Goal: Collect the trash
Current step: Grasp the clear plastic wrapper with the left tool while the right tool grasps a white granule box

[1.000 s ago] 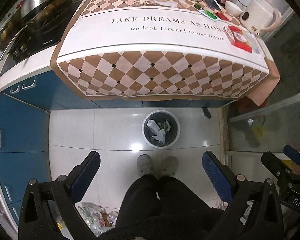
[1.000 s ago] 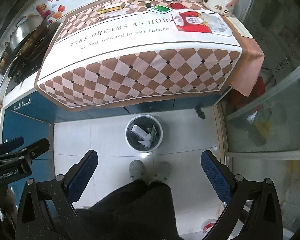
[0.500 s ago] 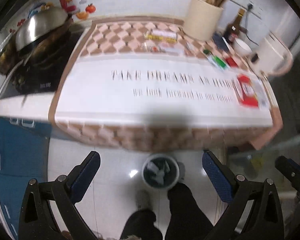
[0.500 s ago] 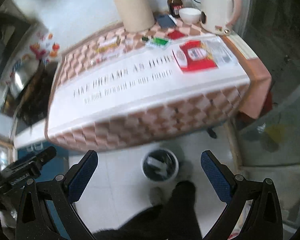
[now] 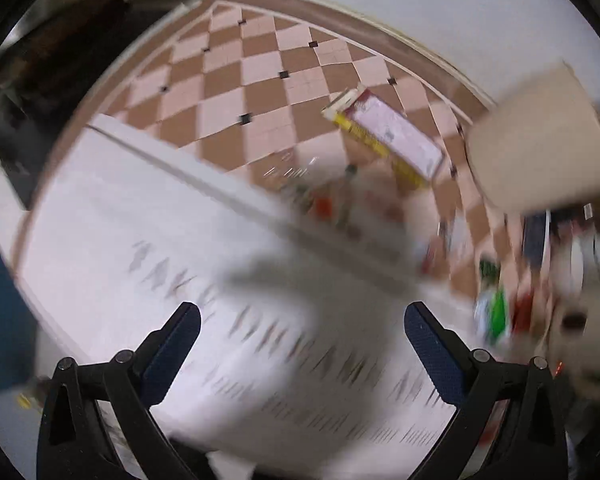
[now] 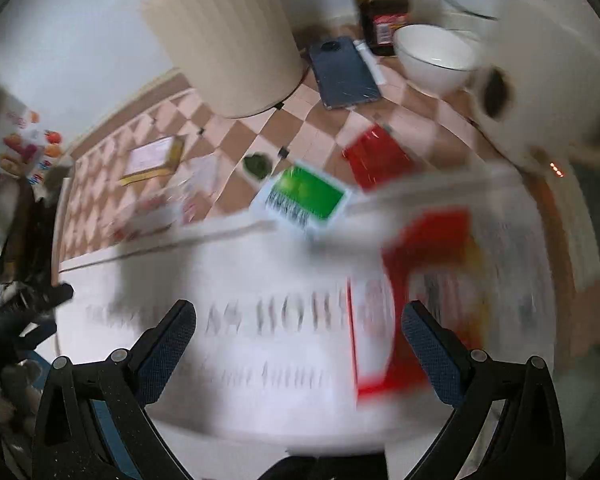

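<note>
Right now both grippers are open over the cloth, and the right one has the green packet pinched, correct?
Not quite. The right gripper holds nothing: the right wrist view shows its jaws wide apart over the cloth, with the green packet lying flat farther ahead, untouched. The left gripper is open too.

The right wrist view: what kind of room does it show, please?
Most likely a home kitchen. A ribbed utensil holder with sticks in it stands on a checkered tablecloth, beside a white bowl and a dark sauce bottle. Wrappers lie scattered on the cloth.
</note>
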`<action>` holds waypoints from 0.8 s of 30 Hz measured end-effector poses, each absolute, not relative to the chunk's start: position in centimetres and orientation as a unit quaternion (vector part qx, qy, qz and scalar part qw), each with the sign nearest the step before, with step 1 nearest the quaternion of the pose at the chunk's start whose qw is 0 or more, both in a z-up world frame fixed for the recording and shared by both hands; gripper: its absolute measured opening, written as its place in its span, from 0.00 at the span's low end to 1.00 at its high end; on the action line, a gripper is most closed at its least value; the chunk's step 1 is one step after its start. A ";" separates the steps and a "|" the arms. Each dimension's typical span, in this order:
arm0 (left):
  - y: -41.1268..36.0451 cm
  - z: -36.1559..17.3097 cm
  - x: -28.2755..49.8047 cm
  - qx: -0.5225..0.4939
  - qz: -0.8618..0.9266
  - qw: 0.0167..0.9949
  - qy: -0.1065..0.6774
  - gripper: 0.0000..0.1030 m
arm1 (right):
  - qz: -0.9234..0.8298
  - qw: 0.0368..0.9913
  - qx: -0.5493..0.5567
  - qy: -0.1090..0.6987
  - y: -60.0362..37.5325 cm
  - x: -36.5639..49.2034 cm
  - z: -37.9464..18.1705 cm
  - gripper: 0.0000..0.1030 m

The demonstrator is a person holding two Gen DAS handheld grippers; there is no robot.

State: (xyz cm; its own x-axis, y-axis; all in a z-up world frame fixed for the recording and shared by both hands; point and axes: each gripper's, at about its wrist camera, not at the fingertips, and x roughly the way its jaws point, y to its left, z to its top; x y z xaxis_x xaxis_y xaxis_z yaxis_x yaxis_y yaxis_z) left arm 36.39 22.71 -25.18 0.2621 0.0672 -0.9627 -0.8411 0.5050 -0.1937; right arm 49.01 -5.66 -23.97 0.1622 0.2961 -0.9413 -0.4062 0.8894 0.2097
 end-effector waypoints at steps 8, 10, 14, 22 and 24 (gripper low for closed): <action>26.5 -31.6 43.6 -0.373 0.341 0.667 0.548 0.74 | 0.249 0.731 -0.154 0.617 1.5 57.6 -31.6 1.00; 26.5 -31.8 44.0 -0.352 0.346 0.676 0.547 0.49 | 0.252 0.720 -0.173 0.623 2.3 58.1 -33.2 0.94; 25.8 -31.8 44.2 -0.308 0.348 0.693 0.551 0.01 | 0.252 0.735 -0.218 0.590 3.0 56.9 -33.8 0.83; 22.9 -30.4 41.2 -0.255 0.353 0.719 0.542 0.00 | 0.274 0.756 -0.149 0.575 1.3 57.4 -32.8 0.02; 21.9 -29.1 39.8 -0.245 0.351 0.731 0.532 0.00 | 0.287 0.761 -0.110 0.571 0.3 57.7 -31.8 0.02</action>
State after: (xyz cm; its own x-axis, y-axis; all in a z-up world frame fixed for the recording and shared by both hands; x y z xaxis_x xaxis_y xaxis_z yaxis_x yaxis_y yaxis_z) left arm 39.82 21.95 -29.11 0.1876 0.2515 -0.9495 -0.7733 0.6339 0.0151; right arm 57.67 0.35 -31.83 0.1830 0.3111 -0.9326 -0.5620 0.8114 0.1604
